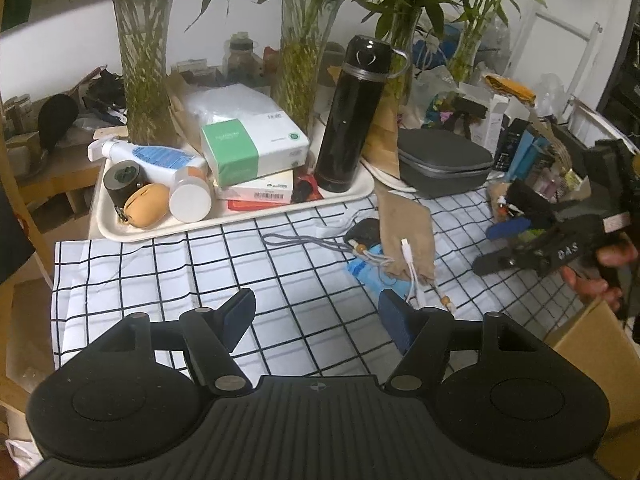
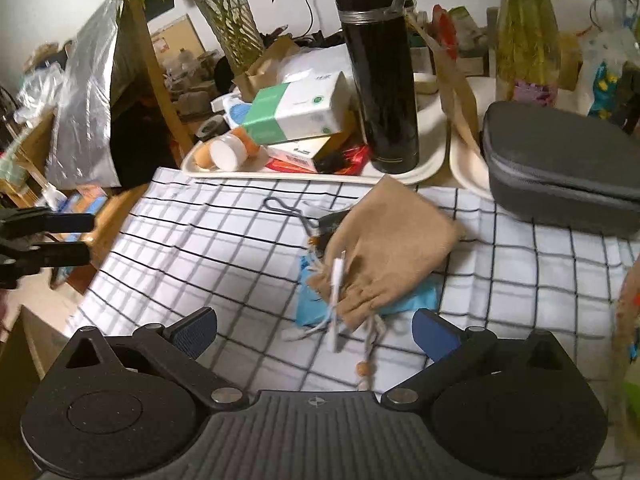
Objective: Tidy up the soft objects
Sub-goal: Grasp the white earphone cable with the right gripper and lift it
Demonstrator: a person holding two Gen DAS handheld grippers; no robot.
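- The tan drawstring pouch lies at the centre of the right wrist view on the checked cloth that covers the counter. It partly overlaps a light blue soft packet and a dark pouch just behind it.
- A white cable lies across the tan pouch's gathered mouth, and beaded cords trail toward the lower frame.
- The pouch looks light, limp and likely to sag. The bunched neck at its lower end seems the firmest place to pinch, though the cable may come along.
- The right hand-held gripper has its jaws wide and empty, with the pouch's neck just ahead of them.
- The left hand-held gripper also stands wide and empty over bare cloth, the pile to its upper right.
- The cream tray in the upper part of the left view holds a black flask, stacked boxes, a spray bottle, a white-capped jar and a tan coin purse.
- A grey zip case sits shut to the tray's right, so its contents are hidden.
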